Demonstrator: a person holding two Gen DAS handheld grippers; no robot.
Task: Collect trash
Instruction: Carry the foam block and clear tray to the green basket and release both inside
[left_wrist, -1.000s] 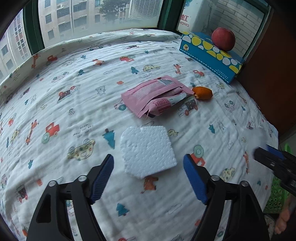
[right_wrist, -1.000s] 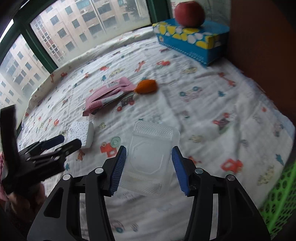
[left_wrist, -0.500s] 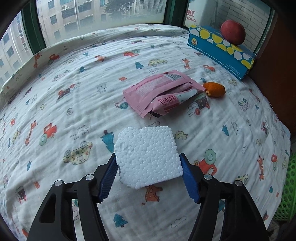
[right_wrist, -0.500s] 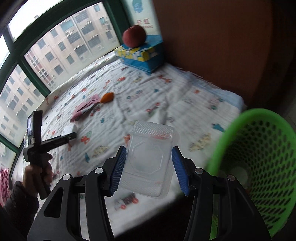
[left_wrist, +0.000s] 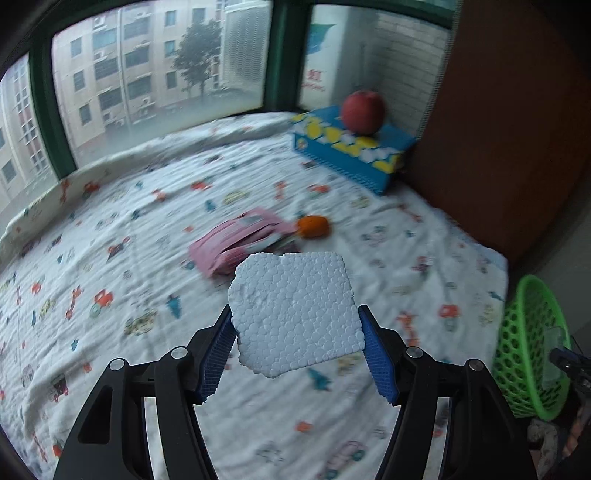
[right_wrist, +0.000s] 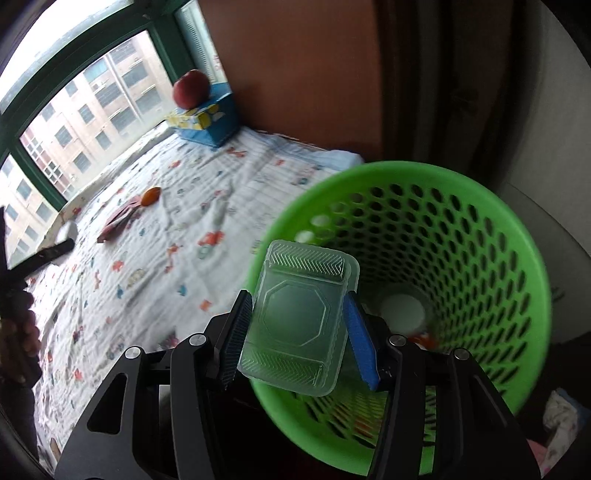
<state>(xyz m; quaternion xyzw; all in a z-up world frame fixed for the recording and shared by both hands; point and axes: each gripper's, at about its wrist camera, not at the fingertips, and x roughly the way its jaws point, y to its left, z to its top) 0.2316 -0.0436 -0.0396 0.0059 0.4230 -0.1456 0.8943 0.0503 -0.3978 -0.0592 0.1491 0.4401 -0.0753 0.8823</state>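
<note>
My left gripper (left_wrist: 297, 341) is shut on a white foam square (left_wrist: 295, 310) and holds it lifted above the patterned bed sheet (left_wrist: 110, 258). My right gripper (right_wrist: 299, 332) is shut on a clear plastic tray (right_wrist: 299, 314) and holds it over the near rim of a green mesh basket (right_wrist: 480, 229). The basket also shows at the right edge of the left wrist view (left_wrist: 532, 332). A pink wrapper (left_wrist: 236, 243) and an orange piece (left_wrist: 314, 226) lie on the sheet beyond the foam. The basket's bottom holds a white round thing (right_wrist: 402, 314).
A blue and yellow tissue box (left_wrist: 347, 155) with a red apple (left_wrist: 364, 110) on top stands in the far right corner by the brown wall (left_wrist: 498, 129). Windows run along the far side. The left gripper shows at the left edge of the right wrist view (right_wrist: 48, 251).
My left gripper closed on the foam square and lifted it off the sheet. My right gripper carried the clear tray from above the bed over to the green basket.
</note>
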